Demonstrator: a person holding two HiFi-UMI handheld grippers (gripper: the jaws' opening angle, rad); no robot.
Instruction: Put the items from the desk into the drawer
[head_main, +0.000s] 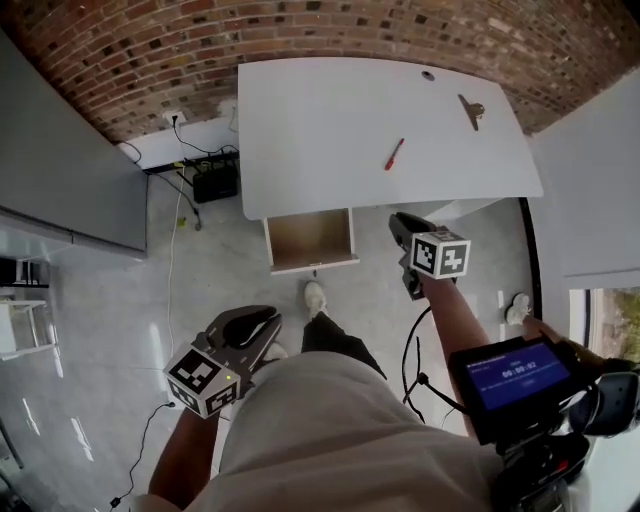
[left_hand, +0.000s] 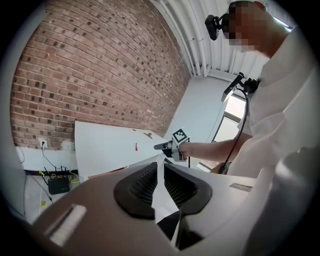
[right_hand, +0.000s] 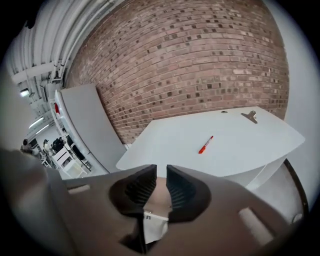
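Note:
A white desk (head_main: 330, 120) stands against the brick wall. On it lie a red pen (head_main: 395, 153) and a metal binder clip (head_main: 470, 110), with a small dark spot (head_main: 428, 75) near the back edge. Under the desk's front edge a wooden drawer (head_main: 310, 240) is pulled open and looks empty. My right gripper (head_main: 398, 222) hovers just right of the drawer, shut and holding nothing. My left gripper (head_main: 268, 325) hangs low near my body, also shut and holding nothing. In the right gripper view the pen (right_hand: 205, 144) and clip (right_hand: 250, 116) lie beyond the jaws. The left gripper view shows the pen (left_hand: 135, 146) and the right gripper (left_hand: 162, 146).
A black box with cables (head_main: 215, 180) sits on the floor left of the desk. A grey partition (head_main: 60, 170) stands at the left and a white panel (head_main: 600, 200) at the right. My foot (head_main: 315, 297) is before the drawer. A screen device (head_main: 520, 375) is at my right.

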